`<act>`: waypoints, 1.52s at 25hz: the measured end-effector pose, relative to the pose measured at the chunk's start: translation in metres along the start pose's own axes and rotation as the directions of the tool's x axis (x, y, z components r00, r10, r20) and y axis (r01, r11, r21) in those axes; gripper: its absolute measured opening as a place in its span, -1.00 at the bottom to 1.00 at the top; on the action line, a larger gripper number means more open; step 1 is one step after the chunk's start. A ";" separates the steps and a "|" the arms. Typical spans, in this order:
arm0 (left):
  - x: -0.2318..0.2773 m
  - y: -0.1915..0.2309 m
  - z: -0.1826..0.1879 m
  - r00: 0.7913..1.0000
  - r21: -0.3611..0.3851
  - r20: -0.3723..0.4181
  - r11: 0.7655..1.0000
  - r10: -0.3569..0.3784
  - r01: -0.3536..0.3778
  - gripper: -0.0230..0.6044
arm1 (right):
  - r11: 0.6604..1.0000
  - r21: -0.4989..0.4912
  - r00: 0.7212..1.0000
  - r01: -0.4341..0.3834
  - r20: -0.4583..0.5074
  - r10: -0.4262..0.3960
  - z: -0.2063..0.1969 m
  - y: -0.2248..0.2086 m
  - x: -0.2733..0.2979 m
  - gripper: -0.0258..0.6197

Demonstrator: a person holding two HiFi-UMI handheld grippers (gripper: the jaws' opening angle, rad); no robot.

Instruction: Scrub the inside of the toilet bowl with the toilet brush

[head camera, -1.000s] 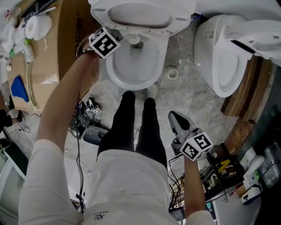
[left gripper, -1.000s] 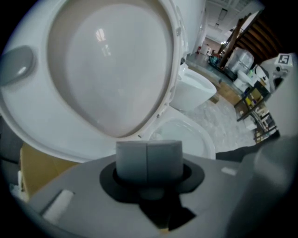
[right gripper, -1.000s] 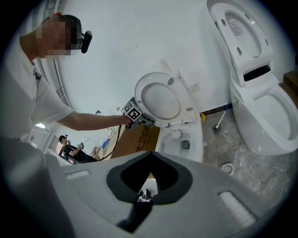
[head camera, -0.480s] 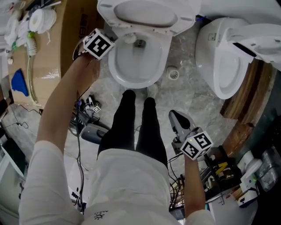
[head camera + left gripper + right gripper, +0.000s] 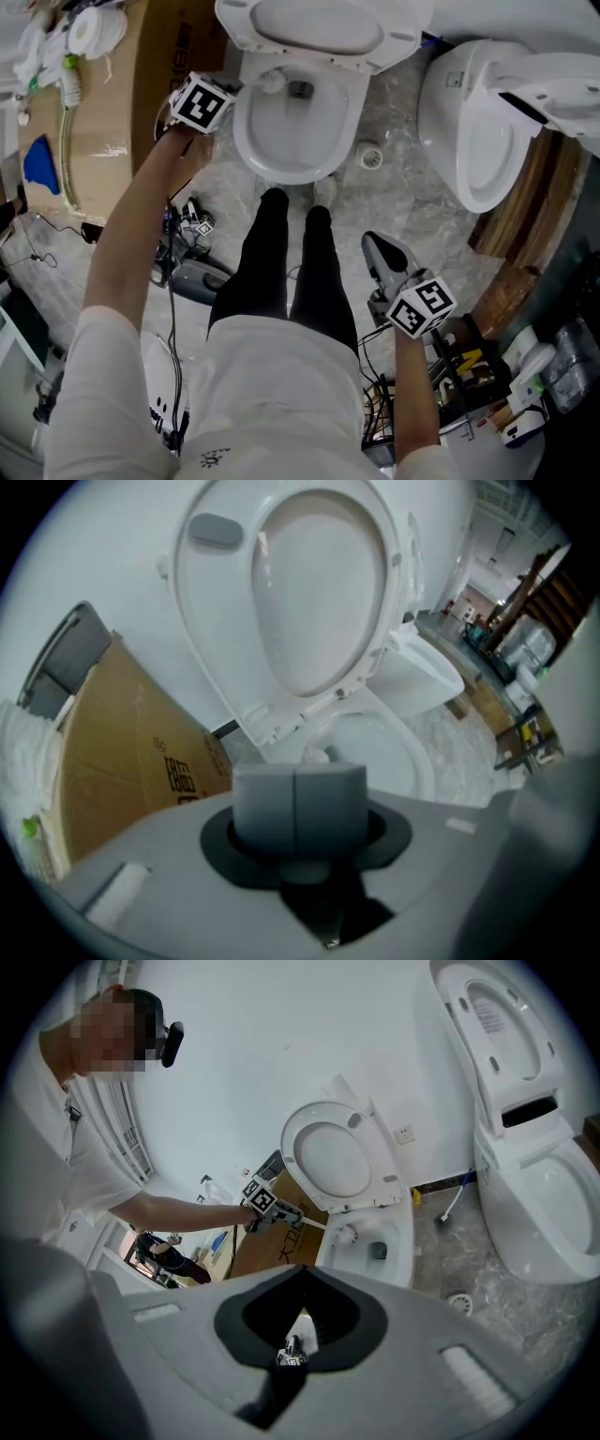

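Note:
A white toilet bowl (image 5: 298, 164) stands open at the top of the head view, its lid (image 5: 319, 28) raised. My left gripper (image 5: 232, 89) sits just left of the rim, shut on the handle of the toilet brush. The white brush head (image 5: 274, 82) rests inside the bowl at its back left, near the outlet. In the left gripper view the grey handle (image 5: 297, 808) lies between the shut jaws, and the brush head (image 5: 319, 755) shows beyond it. My right gripper (image 5: 382, 255) hangs low beside the person's right leg, shut and holding nothing.
A second toilet (image 5: 487, 141) stands to the right, with a floor drain (image 5: 370, 157) between the two. A cardboard box (image 5: 122, 94) lies left of the bowl. Cables and devices (image 5: 187, 234) clutter the floor on the left. The person's legs (image 5: 291, 262) stand before the bowl.
My left gripper has drawn a little to the left, and the brush head has slid from the back middle of the bowl toward its back left. The right gripper has barely moved.

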State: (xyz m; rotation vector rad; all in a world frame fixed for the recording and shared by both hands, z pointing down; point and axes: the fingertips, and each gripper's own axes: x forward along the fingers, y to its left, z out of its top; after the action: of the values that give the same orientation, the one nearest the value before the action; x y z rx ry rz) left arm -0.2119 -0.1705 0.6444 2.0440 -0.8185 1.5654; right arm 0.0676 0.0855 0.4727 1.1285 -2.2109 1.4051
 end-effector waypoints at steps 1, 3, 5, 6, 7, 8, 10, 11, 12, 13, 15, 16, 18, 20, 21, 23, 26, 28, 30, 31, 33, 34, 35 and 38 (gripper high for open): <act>-0.001 -0.001 -0.004 1.000 -0.019 0.003 1.000 0.003 -0.003 -0.44 | 1.000 -0.003 1.000 -0.003 -0.002 0.003 -0.001 0.001 0.000 -0.92; -0.002 -0.002 -0.012 1.000 -0.056 0.007 0.998 0.010 -0.010 -0.44 | 1.000 -0.007 1.000 -0.008 -0.005 0.008 -0.003 0.003 0.000 -0.92; -0.005 -0.004 -0.021 1.000 -0.100 0.011 0.995 0.018 -0.017 -0.44 | 1.000 -0.010 1.000 -0.010 -0.008 0.010 -0.005 0.004 -0.001 -0.92; -0.007 -0.005 -0.026 1.000 -0.125 0.013 0.992 0.021 -0.019 -0.44 | 1.000 -0.011 1.000 -0.011 -0.009 0.011 -0.005 0.004 -0.002 -0.92; -0.008 -0.007 -0.032 1.000 -0.151 0.016 0.988 0.021 -0.019 -0.44 | 1.000 -0.013 1.000 -0.012 -0.010 0.012 -0.006 0.005 -0.003 -0.92; -0.009 -0.009 -0.037 1.000 -0.178 0.022 0.984 0.019 -0.015 -0.44 | 1.000 -0.015 1.000 -0.014 -0.010 0.013 -0.007 0.005 -0.004 -0.92; -0.009 -0.015 -0.044 0.999 -0.238 0.053 0.971 0.000 0.013 -0.44 | 1.000 -0.019 1.000 -0.016 -0.010 0.016 -0.008 0.005 -0.006 -0.92; -0.010 -0.019 -0.046 0.998 -0.271 0.068 0.962 -0.010 0.028 -0.44 | 1.000 -0.022 1.000 -0.017 -0.011 0.017 -0.009 0.005 -0.007 -0.92; -0.012 -0.021 -0.049 0.997 -0.304 0.080 0.952 -0.014 0.037 -0.44 | 1.000 -0.024 1.000 -0.017 -0.012 0.017 -0.010 0.004 -0.007 -0.92; -0.014 -0.022 -0.053 0.996 -0.335 0.089 0.941 -0.013 0.042 -0.44 | 1.000 -0.026 1.000 -0.018 -0.014 0.017 -0.011 0.004 -0.008 -0.92; -0.016 -0.026 -0.060 0.995 -0.380 0.098 0.924 -0.006 0.043 -0.44 | 0.999 -0.029 1.000 -0.018 -0.018 0.018 -0.012 0.004 -0.009 -0.92; -0.017 -0.029 -0.065 0.995 -0.391 0.097 0.920 -0.002 0.040 -0.44 | 0.999 -0.030 1.000 -0.019 -0.019 0.018 -0.012 0.004 -0.010 -0.92; -0.018 -0.035 -0.075 0.996 -0.401 0.089 0.915 0.004 0.033 -0.44 | 0.999 -0.034 1.000 -0.022 -0.020 0.021 -0.012 0.005 -0.011 -0.92; -0.018 -0.040 -0.085 0.996 -0.417 0.085 0.909 0.007 0.029 -0.44 | 0.999 -0.040 0.999 -0.026 -0.020 0.025 -0.013 0.005 -0.012 -0.92; -0.019 -0.042 -0.090 0.996 -0.426 0.084 0.904 0.008 0.029 -0.44 | 0.999 -0.041 0.999 -0.027 -0.020 0.026 -0.013 0.005 -0.013 -0.92; -0.022 -0.045 -0.096 0.996 -0.442 0.085 0.897 0.011 0.027 -0.44 | 0.999 -0.044 0.999 -0.028 -0.022 0.027 -0.013 0.004 -0.015 -0.92; -0.027 -0.049 -0.104 0.996 -0.463 0.088 0.886 0.016 0.027 -0.44 | 0.998 -0.049 0.999 -0.028 -0.024 0.027 -0.014 0.002 -0.020 -0.92; -0.030 -0.053 -0.109 0.996 -0.472 0.088 0.881 0.018 0.026 -0.44 | 0.998 -0.052 0.999 -0.031 -0.025 0.029 -0.016 0.002 -0.022 -0.92; -0.032 -0.058 -0.113 0.996 -0.478 0.085 0.878 0.021 0.023 -0.44 | 0.998 -0.056 0.999 -0.034 -0.028 0.032 -0.017 0.001 -0.024 -0.92; -0.033 -0.061 -0.115 0.996 -0.480 0.083 0.877 0.022 0.020 -0.44 | 0.998 -0.058 0.999 -0.036 -0.029 0.034 -0.017 0.001 -0.025 -0.92; -0.035 -0.067 -0.119 0.997 -0.482 0.077 0.876 0.025 0.015 -0.44 | 0.997 -0.061 0.999 -0.038 -0.029 0.036 -0.017 0.000 -0.027 -0.92; -0.036 -0.071 -0.121 0.997 -0.484 0.074 0.875 0.026 0.013 -0.44 | 0.997 -0.062 0.999 -0.038 -0.027 0.037 -0.017 -0.001 -0.029 -0.92; -0.037 -0.075 -0.123 0.997 -0.487 0.071 0.873 0.026 0.012 -0.44 | 0.997 -0.063 0.999 -0.038 -0.025 0.037 -0.018 -0.002 -0.030 -0.92; -0.040 -0.086 -0.135 0.998 -0.505 0.061 0.863 0.027 0.007 -0.44 | 0.997 -0.064 0.999 -0.037 -0.020 0.036 -0.017 -0.005 -0.035 -0.92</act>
State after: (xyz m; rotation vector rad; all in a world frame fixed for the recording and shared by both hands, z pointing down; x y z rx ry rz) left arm -0.2556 -0.0115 0.6427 1.7075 -1.1285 1.1299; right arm 0.0913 0.1153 0.4634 1.0544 -2.2582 1.3426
